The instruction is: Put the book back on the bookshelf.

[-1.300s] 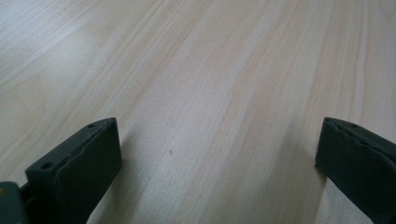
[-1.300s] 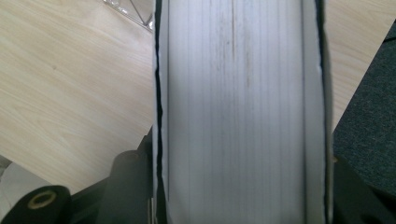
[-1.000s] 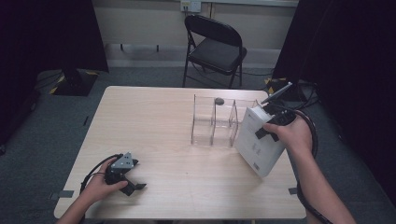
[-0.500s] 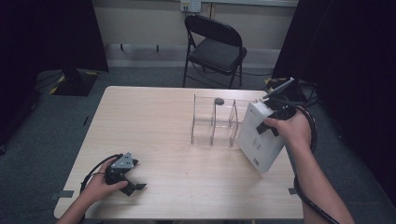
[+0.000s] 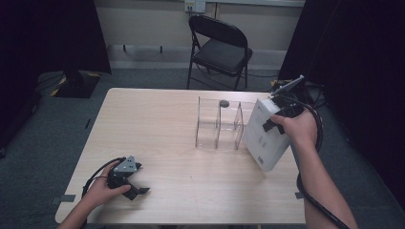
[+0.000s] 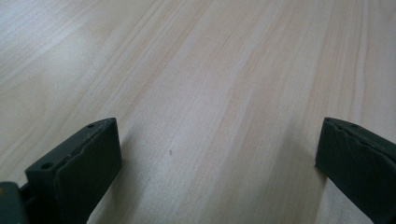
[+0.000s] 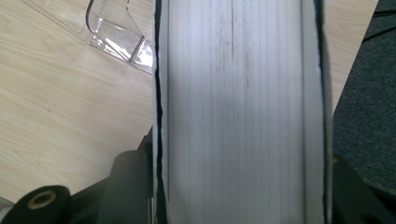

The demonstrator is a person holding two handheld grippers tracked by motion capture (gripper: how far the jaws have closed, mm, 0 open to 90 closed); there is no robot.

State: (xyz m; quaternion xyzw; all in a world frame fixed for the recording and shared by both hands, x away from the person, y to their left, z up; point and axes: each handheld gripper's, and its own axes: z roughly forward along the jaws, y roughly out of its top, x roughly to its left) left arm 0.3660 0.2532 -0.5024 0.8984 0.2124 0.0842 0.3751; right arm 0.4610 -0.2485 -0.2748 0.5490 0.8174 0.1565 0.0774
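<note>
A thick white book [image 5: 264, 139] hangs tilted over the table's right side, just right of a clear acrylic rack [image 5: 217, 125]. My right gripper [image 5: 272, 124] is shut on it from the upper right. In the right gripper view the book's page edges [image 7: 238, 102] run between the two black jaws of the right gripper [image 7: 238, 196], with a corner of the rack [image 7: 116, 37] at upper left. My left gripper [image 5: 138, 180] rests on the table near the front left corner. Its jaws stand open over bare wood, as the left gripper [image 6: 215, 158] view shows.
The light wood table [image 5: 157, 129] carries a small dark lump [image 5: 223, 101] behind the rack's top edge. A black folding chair [image 5: 222, 47] stands beyond the far edge. Dark curtains hang at both sides. The right gripper's cable [image 5: 313, 191] loops off the right edge.
My right hand has lifted the book slightly, still beside the rack. The left gripper has not moved.
</note>
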